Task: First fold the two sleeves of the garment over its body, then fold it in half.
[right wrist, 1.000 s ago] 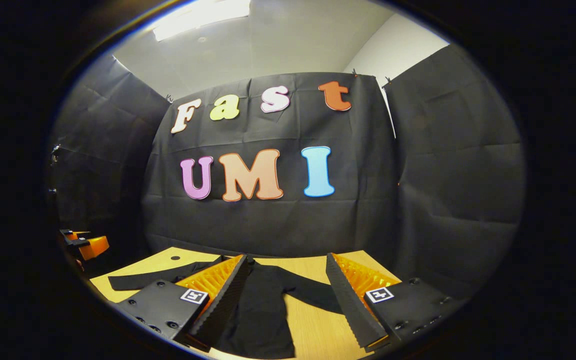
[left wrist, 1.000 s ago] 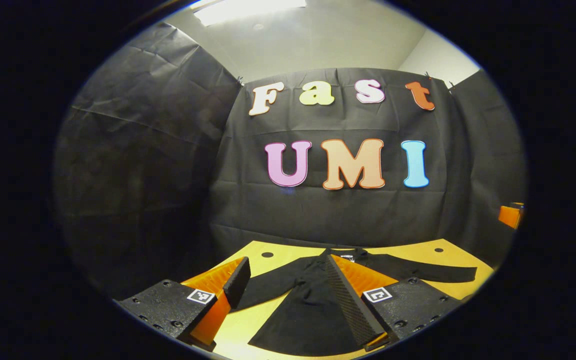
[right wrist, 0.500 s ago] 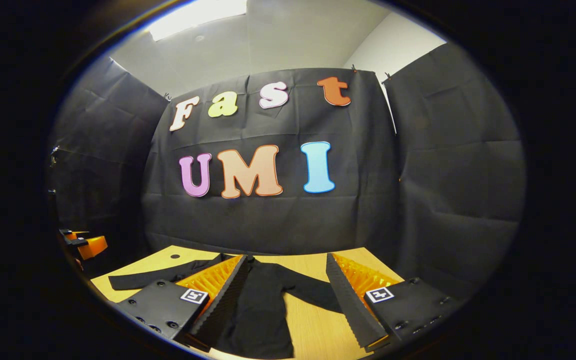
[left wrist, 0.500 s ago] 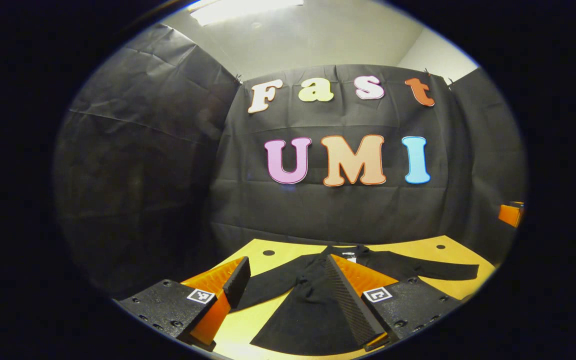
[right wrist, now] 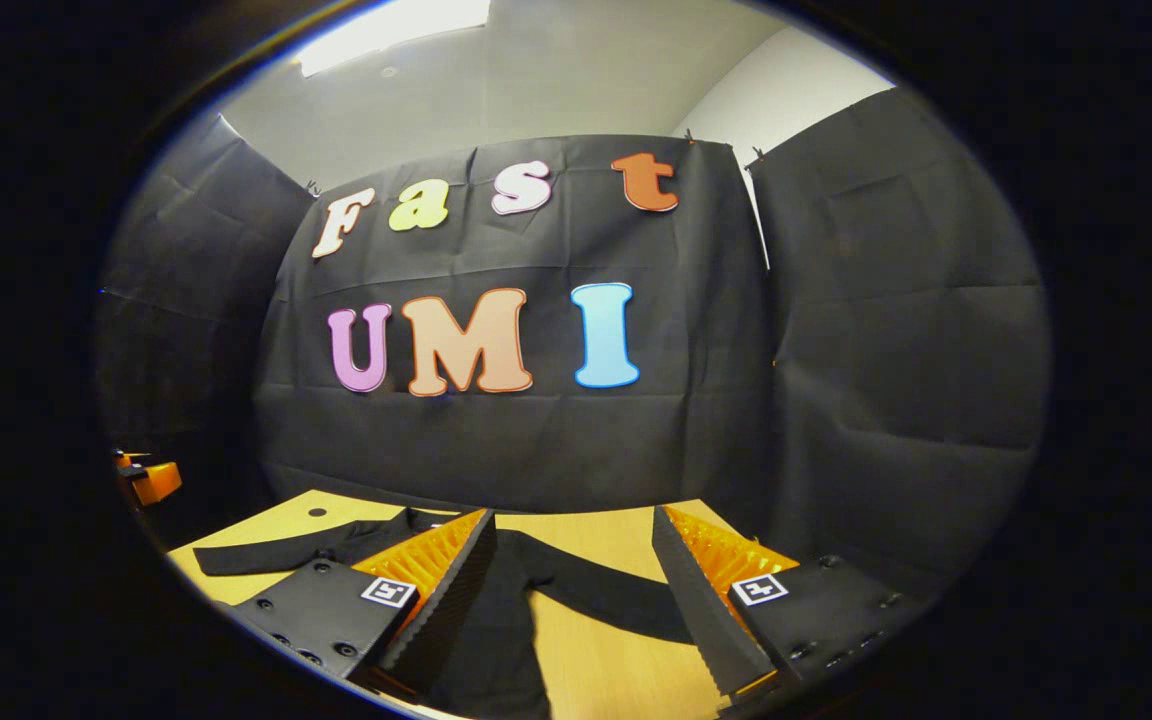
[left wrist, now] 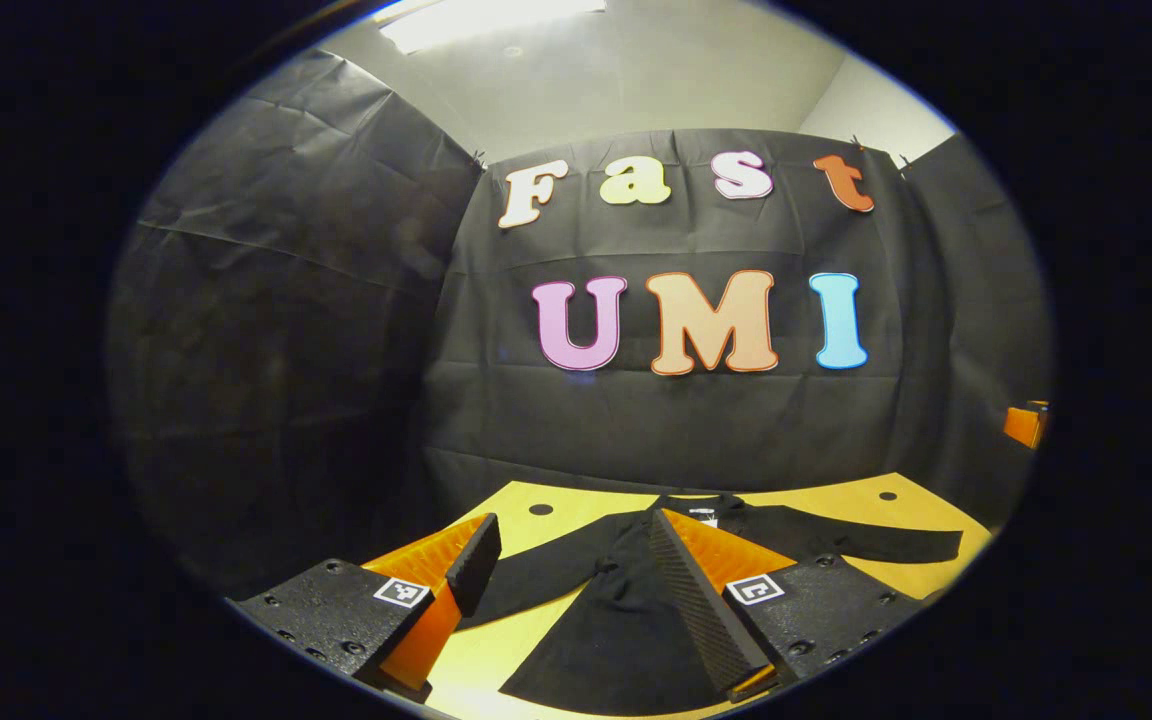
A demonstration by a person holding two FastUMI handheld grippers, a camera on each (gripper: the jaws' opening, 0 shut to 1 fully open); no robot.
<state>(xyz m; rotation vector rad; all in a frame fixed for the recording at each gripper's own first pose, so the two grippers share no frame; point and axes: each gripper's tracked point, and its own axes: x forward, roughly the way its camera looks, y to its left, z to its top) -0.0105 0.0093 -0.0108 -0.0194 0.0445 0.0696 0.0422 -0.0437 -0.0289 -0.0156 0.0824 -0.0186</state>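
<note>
So the garment [left wrist: 626,620] is a black long-sleeved top, lying flat on the yellowish wooden surface [left wrist: 836,500] with both sleeves spread out to the sides, nothing folded yet. In the left gripper view the collar end points away toward the booth's back wall, one sleeve [left wrist: 866,545] runs out to the right and the other sleeve [left wrist: 546,570] angles down to the left. In the right gripper view you get the same garment [right wrist: 496,620] from the other side, with one sleeve [right wrist: 276,555] stretched off to the left and the other sleeve [right wrist: 606,590] running across between the fingers.

The left hand-held gripper [left wrist: 576,590] is hanging over the body of the garment with its fingers wide apart, holding nothing; I can't tell if it touches the cloth. The right hand-held gripper [right wrist: 571,600] is spread wide too, nothing pinched, sitting above the sleeve and the bare surface [right wrist: 596,670] next to the garment.

There are small dark round holes in the surface near the far edge, one hole [left wrist: 540,509] on the left side.
</note>
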